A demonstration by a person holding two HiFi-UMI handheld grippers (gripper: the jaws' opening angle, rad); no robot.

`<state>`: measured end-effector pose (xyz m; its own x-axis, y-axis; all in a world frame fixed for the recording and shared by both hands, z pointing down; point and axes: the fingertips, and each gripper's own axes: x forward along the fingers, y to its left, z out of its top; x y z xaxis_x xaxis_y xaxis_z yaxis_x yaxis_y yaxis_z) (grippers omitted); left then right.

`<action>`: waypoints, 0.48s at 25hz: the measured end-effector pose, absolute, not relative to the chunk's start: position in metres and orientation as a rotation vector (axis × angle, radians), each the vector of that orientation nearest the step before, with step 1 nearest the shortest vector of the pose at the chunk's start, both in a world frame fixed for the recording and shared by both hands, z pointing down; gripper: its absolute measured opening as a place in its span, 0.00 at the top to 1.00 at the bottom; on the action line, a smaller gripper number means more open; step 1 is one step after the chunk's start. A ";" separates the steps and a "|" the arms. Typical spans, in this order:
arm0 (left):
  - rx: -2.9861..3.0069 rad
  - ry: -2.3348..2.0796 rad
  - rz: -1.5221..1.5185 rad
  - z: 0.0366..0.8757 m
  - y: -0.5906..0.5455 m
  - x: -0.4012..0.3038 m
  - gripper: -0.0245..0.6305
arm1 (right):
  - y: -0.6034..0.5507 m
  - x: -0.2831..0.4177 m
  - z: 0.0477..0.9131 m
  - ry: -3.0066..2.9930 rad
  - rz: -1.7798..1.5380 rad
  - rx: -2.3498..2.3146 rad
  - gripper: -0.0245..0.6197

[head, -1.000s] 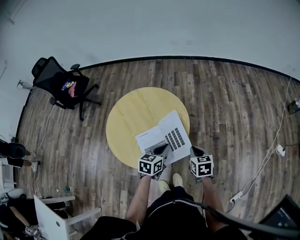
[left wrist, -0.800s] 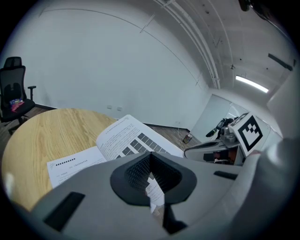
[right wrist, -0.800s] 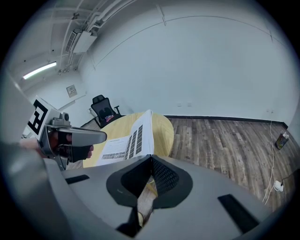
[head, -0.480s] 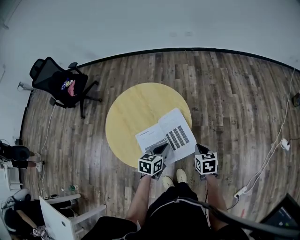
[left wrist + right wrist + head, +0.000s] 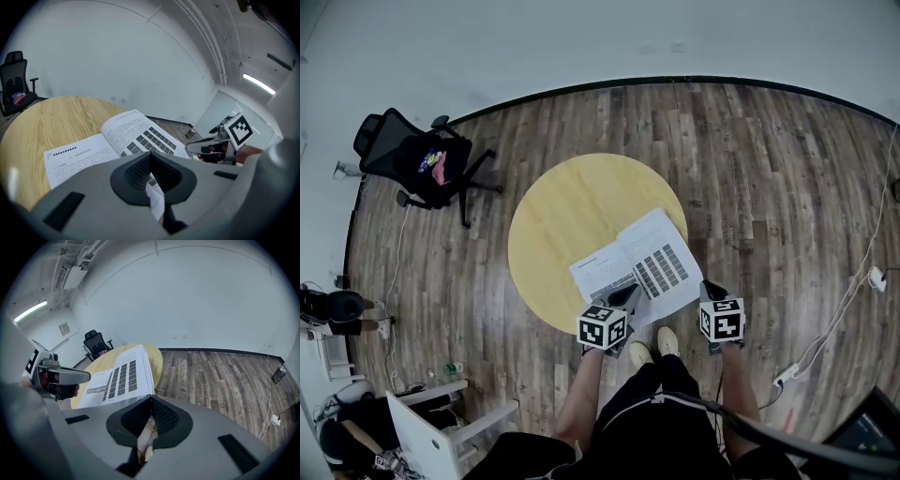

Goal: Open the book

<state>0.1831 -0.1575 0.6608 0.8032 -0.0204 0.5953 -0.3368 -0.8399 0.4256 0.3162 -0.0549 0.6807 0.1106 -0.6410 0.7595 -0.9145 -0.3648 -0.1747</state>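
- The round yellow wooden tabletop (image 5: pixel 567 216) carried the open white book (image 5: pixel 642 267) at the edge nearest you, spread flat with both pages facing up.
- The book's left page showed lines of print and its right page a grid of dark grey blocks. Its near and right corners hung out past the tabletop's rim.
- Your left tool (image 5: pixel 623 298) hung over the book's near left corner with its jaws brought together at the tips. In the left gripper view, white paper showed through the gap behind the tips, but you could not tell from it whether a page was pinched.
- Your right tool (image 5: pixel 711 289) sat off the tabletop, just beside the book's right corner and above the wood-plank floor (image 5: pixel 769 187). Its jaws were closed together with nothing between them, and only floor and shoe showed through the gap.
- Whether the right tool touched the page edge could not be told.
- Your pale shoes (image 5: pixel 649 349) stood under the near rim between the two tools.
- A black office chair (image 5: pixel 417 164) stood well apart to the left, near the white wall.
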 end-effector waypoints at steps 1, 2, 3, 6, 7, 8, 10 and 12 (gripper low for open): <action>2.459 -0.264 0.810 0.663 -0.158 0.184 0.96 | -0.055 0.318 0.684 -1.519 1.130 2.056 0.95; 2.455 -0.263 0.815 0.665 -0.159 0.185 0.96 | -0.055 0.320 0.687 -1.517 1.136 2.054 0.95; 2.452 -0.263 0.819 0.667 -0.160 0.187 0.96 | -0.055 0.322 0.690 -1.514 1.142 2.052 0.95; 2.443 -0.265 0.835 0.674 -0.161 0.191 0.96 | -0.053 0.327 0.699 -1.509 1.164 2.050 0.95; 2.439 -0.265 0.841 0.675 -0.161 0.190 0.96 | -0.052 0.327 0.702 -1.509 1.171 2.049 0.95; 2.435 -0.266 0.846 0.677 -0.162 0.189 0.96 | -0.052 0.326 0.704 -1.509 1.177 2.048 0.95; 2.424 -0.269 0.854 0.680 -0.164 0.188 0.96 | -0.052 0.327 0.708 -1.508 1.185 2.046 0.95; 2.416 -0.270 0.863 0.683 -0.165 0.190 0.96 | -0.053 0.329 0.712 -1.509 1.193 2.043 0.95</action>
<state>0.1895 -0.1653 0.6834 0.7731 -0.0030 0.6342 -0.3593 -0.8261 0.4341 0.3289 -0.0534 0.7115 0.0863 -0.6211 0.7790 -0.9013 -0.3819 -0.2046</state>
